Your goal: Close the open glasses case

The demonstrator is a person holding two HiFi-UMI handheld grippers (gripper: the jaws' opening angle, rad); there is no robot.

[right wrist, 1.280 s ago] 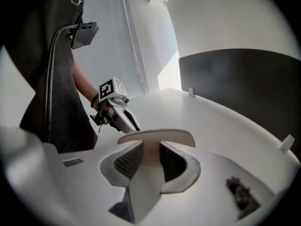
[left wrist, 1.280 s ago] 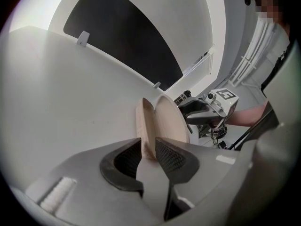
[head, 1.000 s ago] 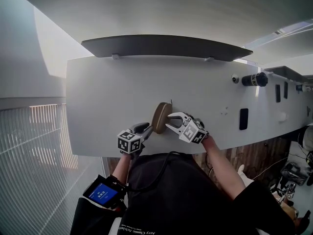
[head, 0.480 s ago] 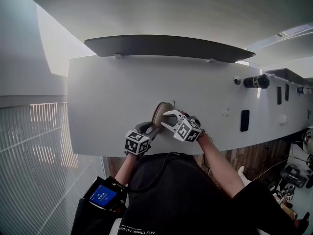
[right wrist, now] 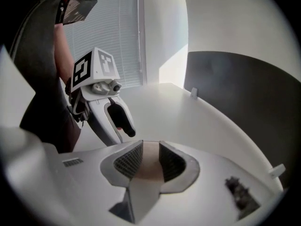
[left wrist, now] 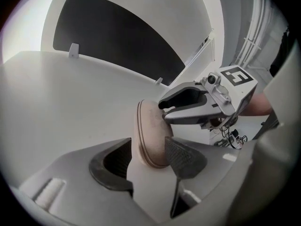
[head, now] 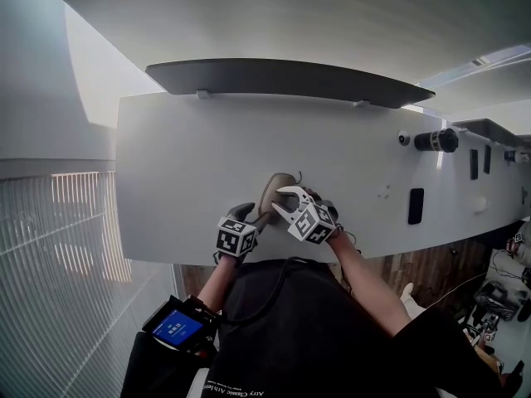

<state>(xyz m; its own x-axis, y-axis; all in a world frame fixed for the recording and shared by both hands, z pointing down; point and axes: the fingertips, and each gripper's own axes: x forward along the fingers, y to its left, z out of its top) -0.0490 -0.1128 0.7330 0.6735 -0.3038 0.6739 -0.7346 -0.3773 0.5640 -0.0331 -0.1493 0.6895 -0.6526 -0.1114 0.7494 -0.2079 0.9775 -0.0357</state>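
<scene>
The tan glasses case (head: 272, 191) stands on edge on the white desk (head: 191, 156), its two halves together with a seam showing (left wrist: 149, 132). My left gripper (head: 249, 215) reaches it from the near left. Its jaws have just been opening and now stand wide (left wrist: 148, 157), the case's near end between them, the left pad clear of it. My right gripper (head: 282, 202) comes from the right. In the right gripper view its two pads (right wrist: 150, 148) press on the tan case (right wrist: 150, 169). Each gripper shows in the other's view: the right gripper (left wrist: 165, 112), the left gripper (right wrist: 118, 121).
A dark panel (head: 282, 77) runs along the desk's far edge. At the right lie a black cylinder (head: 433, 139) and a flat black rectangle (head: 414, 201). The desk's near edge is just under both grippers. A small device with a blue screen (head: 176, 328) sits on the left forearm.
The left gripper has moved right, up to the case, and its jaws have opened. The right gripper has shifted a little left and nearer, still on the case.
</scene>
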